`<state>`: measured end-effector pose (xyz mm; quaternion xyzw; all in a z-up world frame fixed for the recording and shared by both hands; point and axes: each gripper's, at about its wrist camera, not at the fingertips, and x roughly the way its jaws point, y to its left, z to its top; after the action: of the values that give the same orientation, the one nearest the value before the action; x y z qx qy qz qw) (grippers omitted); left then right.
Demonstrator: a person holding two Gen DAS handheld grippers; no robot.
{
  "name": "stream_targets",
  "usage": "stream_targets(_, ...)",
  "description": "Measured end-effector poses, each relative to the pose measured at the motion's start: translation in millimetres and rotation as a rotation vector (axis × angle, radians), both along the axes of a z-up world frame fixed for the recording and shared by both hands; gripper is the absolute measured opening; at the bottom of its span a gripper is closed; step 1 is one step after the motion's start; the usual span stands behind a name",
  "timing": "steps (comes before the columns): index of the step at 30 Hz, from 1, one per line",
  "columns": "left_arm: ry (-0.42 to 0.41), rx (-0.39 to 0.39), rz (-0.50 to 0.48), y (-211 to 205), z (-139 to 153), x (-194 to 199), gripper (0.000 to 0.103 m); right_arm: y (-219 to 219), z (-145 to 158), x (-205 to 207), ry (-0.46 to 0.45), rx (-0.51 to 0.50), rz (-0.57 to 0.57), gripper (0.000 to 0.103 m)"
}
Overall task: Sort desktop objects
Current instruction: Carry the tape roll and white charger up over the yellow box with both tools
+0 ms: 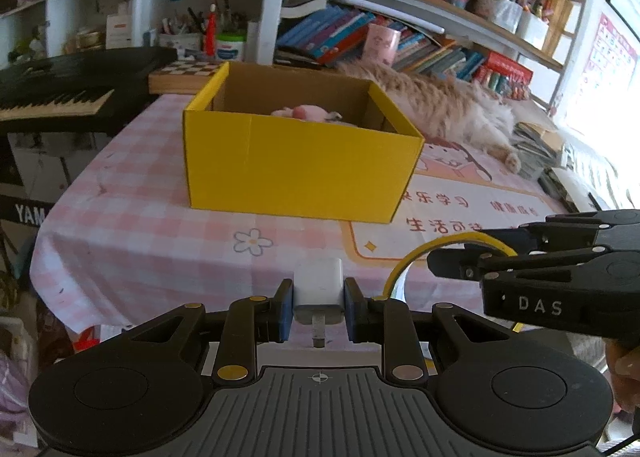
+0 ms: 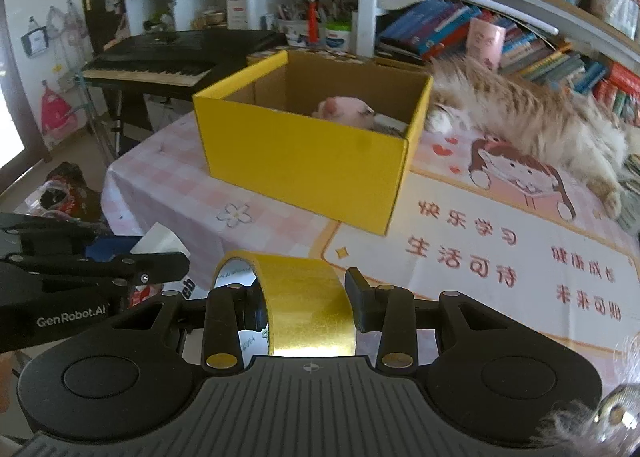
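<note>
Left tongs (image 1: 319,305): closed on a white charger plug (image 1: 319,289), blue pads pressing its two flat sides, metal prong pointing back toward the handle. Right tongs (image 2: 306,307): closed on a roll of yellow tape (image 2: 306,307), held across its width, with part of the roll hanging behind the fingers. Both loads are off the tabletop (image 1: 120,225).

Target appears to be the yellow box (image 1: 300,173), at 12 o'clock from the left tongs and about 11 o'clock from the right. It is open-topped, with something pink (image 2: 344,111) already inside.

Risks, as judged from here:
- The two tongs travel side by side and close together. If both head for the box at once, they may knock; a bump could shake the plug out of its smooth-sided pinch.
- The tape is round and could roll away if dropped short of the near wall.
- A low approach may catch the box rim and shove the light carton.
- A cat (image 2: 540,125) lies just beside the box at 2 o'clock, its paw touching or nearly touching the wall. If it stirs, it may shift the box or bat at the tongs.
</note>
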<state>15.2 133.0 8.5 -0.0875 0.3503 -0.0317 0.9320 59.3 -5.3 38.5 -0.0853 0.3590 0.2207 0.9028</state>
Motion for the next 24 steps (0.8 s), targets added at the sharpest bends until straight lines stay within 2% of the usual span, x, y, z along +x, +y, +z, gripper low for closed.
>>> stream_targets(6, -0.024, 0.007, 0.041, 8.3, 5.7, 6.1, 0.024, 6.6, 10.0, 10.8, -0.031, 0.000, 0.042, 0.034)
stream_targets(11, -0.088, 0.019, 0.077, 14.8, 22.3, 23.2, 0.024, 10.8, 29.4, 27.3, -0.089, 0.025, 0.090, 0.034)
stream_targets(20, -0.210, 0.056, 0.114, 7.0, 53.5, 77.4, 0.024, 4.1, 74.6, 79.8, -0.226, 0.075, 0.146, 0.034)
stream_targets(24, -0.224, 0.082, 0.131, 0.9, 54.0, 99.7, 0.024, 2.9, 84.4, 104.6, -0.269, 0.079, 0.175, 0.034)
